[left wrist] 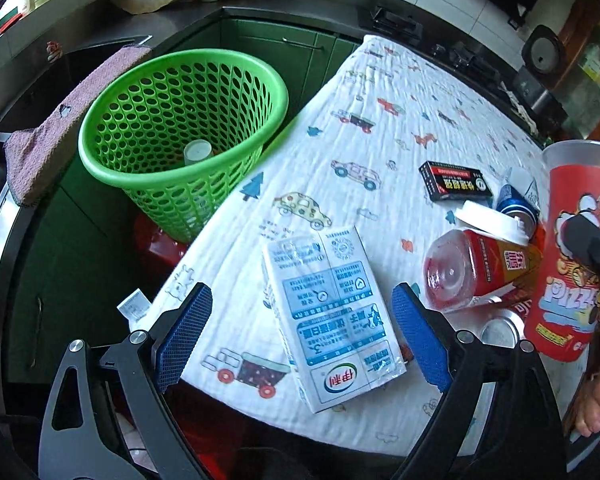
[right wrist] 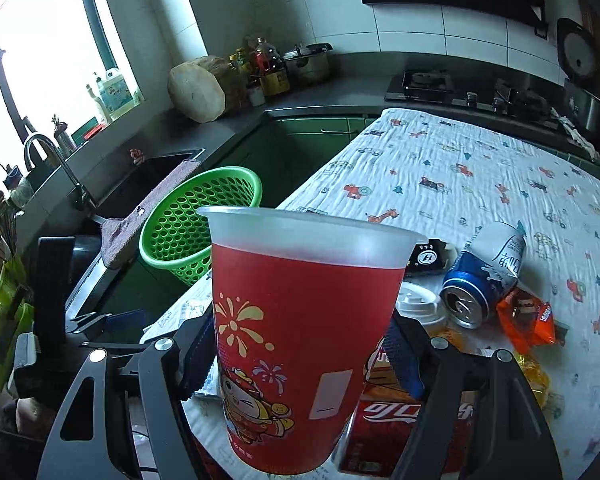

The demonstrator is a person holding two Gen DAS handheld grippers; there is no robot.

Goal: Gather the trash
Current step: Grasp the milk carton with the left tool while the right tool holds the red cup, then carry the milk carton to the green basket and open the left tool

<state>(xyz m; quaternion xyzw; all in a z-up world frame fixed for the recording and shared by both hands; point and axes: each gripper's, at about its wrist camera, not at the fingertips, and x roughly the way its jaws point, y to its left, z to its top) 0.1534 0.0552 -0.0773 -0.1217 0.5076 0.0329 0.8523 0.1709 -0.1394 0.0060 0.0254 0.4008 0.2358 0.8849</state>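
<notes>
Right wrist view: right gripper (right wrist: 300, 360) clamps the red cup (right wrist: 304, 340) upright, lifted off the table, likely bound for the green basket (right wrist: 204, 220) beyond it at the table edge. Left gripper (left wrist: 302, 336) is spread wide, straddling the milk carton (left wrist: 332, 316) near the basket, apparently lining up a grab.

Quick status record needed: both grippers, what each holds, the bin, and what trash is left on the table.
left gripper: open, straddling the milk carton, not gripping
right gripper: shut on red cup, upright
bin: green basket beside the table, one white cup inside
left on table: blue can, red bottle, black box, orange wrapper
</notes>
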